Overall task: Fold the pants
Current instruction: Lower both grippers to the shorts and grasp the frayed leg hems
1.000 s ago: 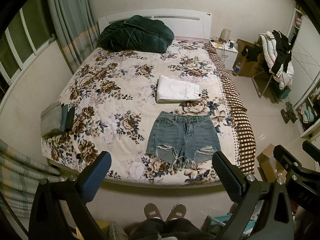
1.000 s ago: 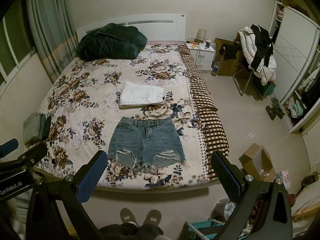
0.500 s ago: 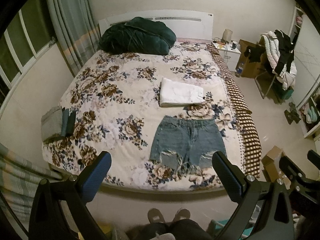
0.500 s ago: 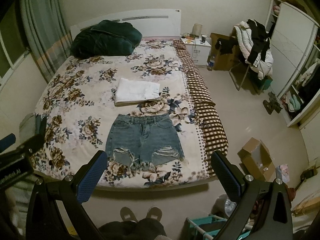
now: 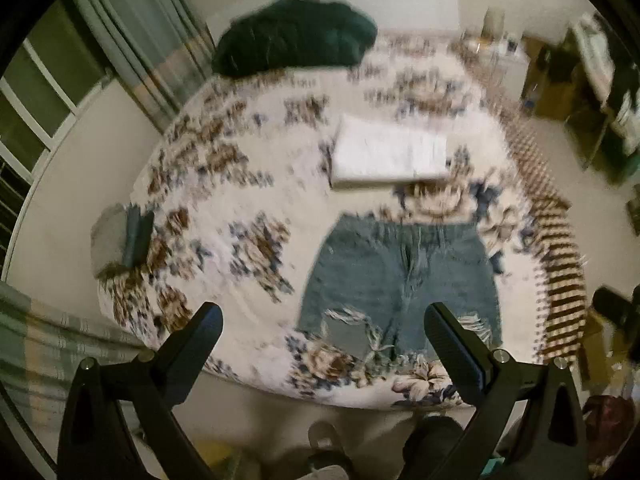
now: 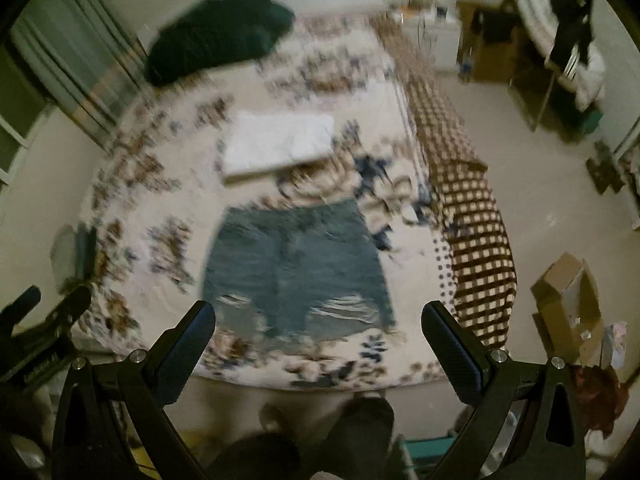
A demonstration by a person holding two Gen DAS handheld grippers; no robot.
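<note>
Blue denim shorts (image 5: 400,276) with frayed hems lie flat on the floral bed (image 5: 240,208), waistband away from me; they also show in the right wrist view (image 6: 296,268). A folded white garment (image 5: 388,152) lies beyond them on the bed, also in the right wrist view (image 6: 280,144). My left gripper (image 5: 324,340) is open and empty, above the bed's near edge, short of the shorts. My right gripper (image 6: 318,336) is open and empty, hovering before the shorts' hem. Both views are motion-blurred.
A dark green bundle (image 5: 292,40) sits at the headboard. Folded grey and dark items (image 5: 120,236) lie at the bed's left edge. A checked sheet (image 6: 472,240) hangs off the right side. A cardboard box (image 6: 568,300) is on the floor, a clothes-laden chair (image 6: 560,40) beyond.
Both grippers have moved forward and down toward the bed; the shorts now appear larger and closer. Both stay open. The views have become blurred.
</note>
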